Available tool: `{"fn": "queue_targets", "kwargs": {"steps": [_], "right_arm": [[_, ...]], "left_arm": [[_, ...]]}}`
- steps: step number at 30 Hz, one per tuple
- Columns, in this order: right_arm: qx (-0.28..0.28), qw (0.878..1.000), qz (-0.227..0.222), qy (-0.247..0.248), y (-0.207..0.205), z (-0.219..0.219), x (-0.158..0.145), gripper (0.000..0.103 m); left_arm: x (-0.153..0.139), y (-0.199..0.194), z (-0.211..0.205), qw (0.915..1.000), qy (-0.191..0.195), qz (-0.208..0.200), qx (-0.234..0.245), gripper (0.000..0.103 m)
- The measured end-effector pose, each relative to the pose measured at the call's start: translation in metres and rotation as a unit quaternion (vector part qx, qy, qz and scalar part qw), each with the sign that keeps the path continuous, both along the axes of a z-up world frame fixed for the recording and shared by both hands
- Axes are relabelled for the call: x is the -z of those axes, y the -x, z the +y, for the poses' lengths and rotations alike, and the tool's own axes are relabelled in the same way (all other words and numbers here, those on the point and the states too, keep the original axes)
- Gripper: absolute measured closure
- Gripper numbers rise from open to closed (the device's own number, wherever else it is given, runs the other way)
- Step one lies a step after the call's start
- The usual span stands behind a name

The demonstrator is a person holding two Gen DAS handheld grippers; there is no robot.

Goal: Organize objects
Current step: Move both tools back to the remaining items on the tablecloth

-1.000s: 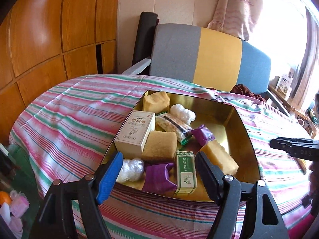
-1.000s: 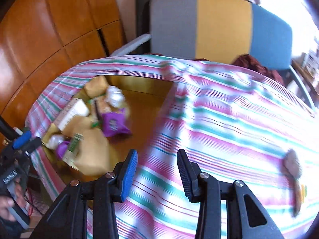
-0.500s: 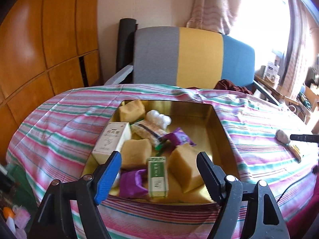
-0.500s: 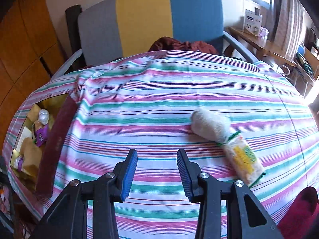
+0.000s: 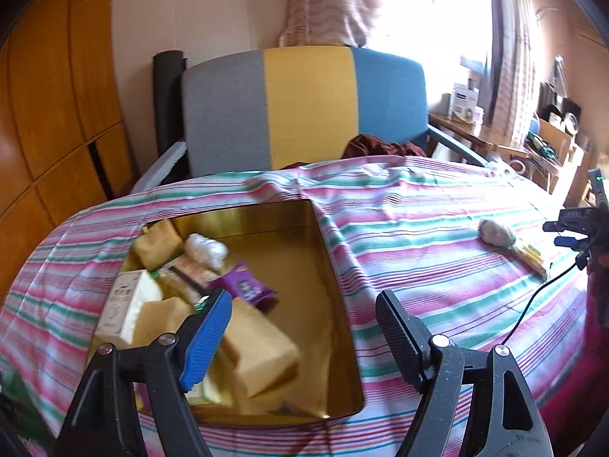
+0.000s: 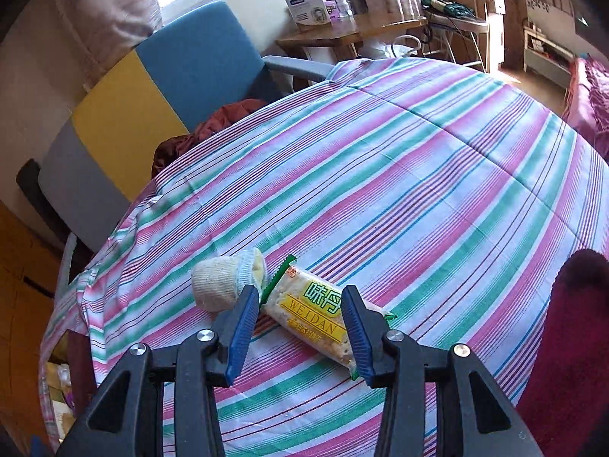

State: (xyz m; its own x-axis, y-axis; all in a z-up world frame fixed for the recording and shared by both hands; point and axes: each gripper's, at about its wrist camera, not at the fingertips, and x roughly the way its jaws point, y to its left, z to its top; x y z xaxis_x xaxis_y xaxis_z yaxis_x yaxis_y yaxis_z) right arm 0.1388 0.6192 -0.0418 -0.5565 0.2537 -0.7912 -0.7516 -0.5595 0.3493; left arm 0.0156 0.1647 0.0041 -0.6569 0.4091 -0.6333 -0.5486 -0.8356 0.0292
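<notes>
Landmark: a gold tin [image 5: 335, 304] sat on the striped cloth [image 6: 399, 175] covering the bench.
In the tin: a white carton [image 5: 127, 304], tan blocks [image 5: 262, 346], a purple packet [image 5: 243, 287] and a clear-wrapped white bundle [image 5: 205, 247] were crowded into the tin's left half; its right half was bare metal.
Around: a grey, yellow and blue chair [image 5: 304, 106] stood behind the tin, with dark red fabric [image 5: 380, 146] on its seat; wooden panels lay to the tin's left, and a cluttered side table well to its right by the window.
Snack bar: a yellow and green wrapped bar [image 6: 323, 316] lay on the cloth well to the right of the tin, just beside a rolled beige sock [image 6: 224, 282].
Writing: the bar's wrapper read "WEIDAN" under large Chinese characters; the carton's print was too blurred to read.
Left claw [image 5: 304, 327]: jaws spread wide, nothing between them, hovering over the tin's near right wall.
Right claw [image 6: 298, 327]: jaws opening, the bar between them, the pads not pressing on it.
In the way: the sock sat against the left pad [image 6: 241, 327].
Views: only the right wrist view showed the wrapper's lettering; only the left wrist view showed the tin's contents clearly.
</notes>
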Motion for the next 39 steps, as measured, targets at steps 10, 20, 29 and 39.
{"fn": "queue_targets", "kwargs": {"steps": [10,20,29,39], "right_arm": [[-0.009,1.0,0.018,0.018,0.0,0.001,0.001,0.057],[0.041,0.996,0.066,0.046,-0.023,0.014,0.0,0.057],[0.037,0.992,0.09,0.075,-0.025,0.019,0.004,0.057],[0.038,0.988,0.116,0.099,-0.03,0.021,0.007,0.056]], "left_arm": [[0.01,-0.001,0.074,0.9976,0.022,-0.021,0.062,0.024],[0.029,0.014,0.146,0.9889,0.022,-0.097,0.111,0.024],[0.044,0.023,0.243,0.9722,0.019,-0.164,0.167,0.025],[0.053,0.027,0.347,0.9603,0.011,-0.191,0.203,0.01]]}}
